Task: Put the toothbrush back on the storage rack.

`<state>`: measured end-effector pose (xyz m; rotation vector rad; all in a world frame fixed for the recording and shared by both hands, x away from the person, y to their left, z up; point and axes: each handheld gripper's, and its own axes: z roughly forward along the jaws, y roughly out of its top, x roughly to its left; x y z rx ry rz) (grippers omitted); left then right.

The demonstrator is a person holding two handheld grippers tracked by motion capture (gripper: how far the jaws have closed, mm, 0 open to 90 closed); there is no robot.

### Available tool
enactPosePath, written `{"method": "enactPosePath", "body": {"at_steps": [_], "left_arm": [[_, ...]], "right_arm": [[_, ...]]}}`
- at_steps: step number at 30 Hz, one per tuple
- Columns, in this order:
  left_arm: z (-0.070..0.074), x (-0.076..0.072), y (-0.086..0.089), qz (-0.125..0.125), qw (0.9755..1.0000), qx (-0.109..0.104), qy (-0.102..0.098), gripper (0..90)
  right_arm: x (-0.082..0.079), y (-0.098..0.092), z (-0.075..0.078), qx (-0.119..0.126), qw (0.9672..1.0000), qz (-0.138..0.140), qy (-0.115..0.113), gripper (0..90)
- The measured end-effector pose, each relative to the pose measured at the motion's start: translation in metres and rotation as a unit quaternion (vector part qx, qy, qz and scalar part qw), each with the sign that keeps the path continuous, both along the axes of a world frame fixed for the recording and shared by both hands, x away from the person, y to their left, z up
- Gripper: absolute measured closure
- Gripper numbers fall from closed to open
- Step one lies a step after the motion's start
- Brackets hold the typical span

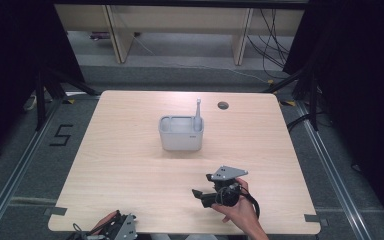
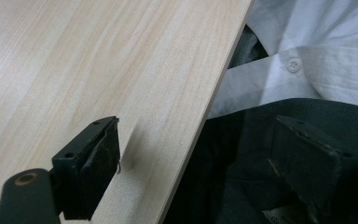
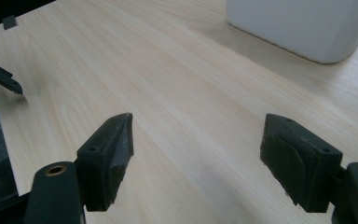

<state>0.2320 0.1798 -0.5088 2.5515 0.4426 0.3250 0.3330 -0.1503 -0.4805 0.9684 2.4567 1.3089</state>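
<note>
A pale wooden table point(image 1: 130, 170) is seen from above, with a grey caddy point(image 1: 181, 133) set near its middle, slightly toward the far side. A thin grey upright piece point(image 1: 198, 108) rises from the caddy's far right corner; what it is cannot be made out at this size, and the caddy's contents are hidden by its walls.

The right gripper point(image 1: 200, 196) is held low over the near right part of the table, well apart from the caddy, in a hand point(image 1: 240, 212) cut off at the bottom edge. In the right gripper view its jaws are spread wide with nothing but bare tabletop between them; the caddy point(image 3: 303, 28) is cropped at the top right corner, so that just its lower wall is shown.

The left gripper point(image 1: 120, 227) is found at the near edge, left of centre, largely cut off by the frame. In the left gripper view the jaws are likewise parted and empty, one over the table's edge point(image 2: 205, 116), the other off it, in front of dark trousers point(image 2: 242, 158) and a white shirt point(image 2: 317, 56). A round hole point(image 1: 223, 105) is set in the tabletop far right of the caddy.
</note>
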Motion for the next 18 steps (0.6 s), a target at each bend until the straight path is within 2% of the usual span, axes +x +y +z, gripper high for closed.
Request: {"method": "enactPosePath", "body": {"at_steps": [2, 3, 4, 5, 6, 10, 11, 12, 14, 15, 18], "left_arm": [[-0.001, 0.0, 0.0, 0.002, 1.0, -0.004, -0.004, 15.4], [-0.001, 0.0, 0.0, 0.003, 1.0, -0.005, -0.007, 15.4], [0.0, 0.0, 0.0, 0.0, 1.0, -0.001, 0.0, 15.4], [0.0, 0.0, 0.0, 0.0, 1.0, 0.0, 0.0, 15.4], [0.0, 0.0, 0.0, 0.001, 1.0, -0.002, -0.002, 15.4], [-0.002, 0.0, 0.0, 0.004, 0.9999, -0.006, -0.008, 15.4], [-0.002, 0.0, 0.0, 0.004, 0.9999, -0.005, -0.007, 15.4], [-0.002, 0.0, 0.0, 0.004, 0.9999, -0.005, -0.007, 15.4], [-0.001, 0.0, -0.001, 0.004, 1.0, -0.005, -0.007, 15.4], [-0.001, 0.0, -0.001, 0.004, 1.0, -0.005, -0.007, 15.4], [-0.001, 0.0, -0.001, 0.004, 1.0, -0.005, -0.007, 15.4]], "right_arm": [[-0.002, 0.0, -0.002, 0.009, 0.9999, 0.005, 0.005, 25.9], [-0.003, -0.001, -0.001, 0.004, 1.0, 0.002, 0.005, 25.8], [-0.004, -0.001, -0.002, 0.008, 0.9999, 0.004, 0.008, 25.5], [-0.006, -0.002, -0.002, 0.004, 0.9999, 0.001, 0.009, 25.1], [-0.006, -0.003, -0.002, 0.005, 0.9999, 0.01, 0.012, 24.9], [-0.009, -0.005, -0.002, 0.003, 0.9999, 0.005, 0.01, 23.9], [-0.013, -0.006, -0.002, 0.004, 0.9998, -0.001, 0.018, 23.8], [-0.012, -0.007, -0.003, 0.006, 0.9999, 0.004, 0.009, 23.6], [-0.014, -0.009, -0.003, 0.003, 0.9998, 0.008, 0.017, 23.0], [-0.014, -0.009, -0.003, 0.004, 0.9999, 0.006, 0.012, 22.7], [-0.018, -0.011, -0.003, 0.0, 0.9999, 0.002, 0.015, 21.8]]}}
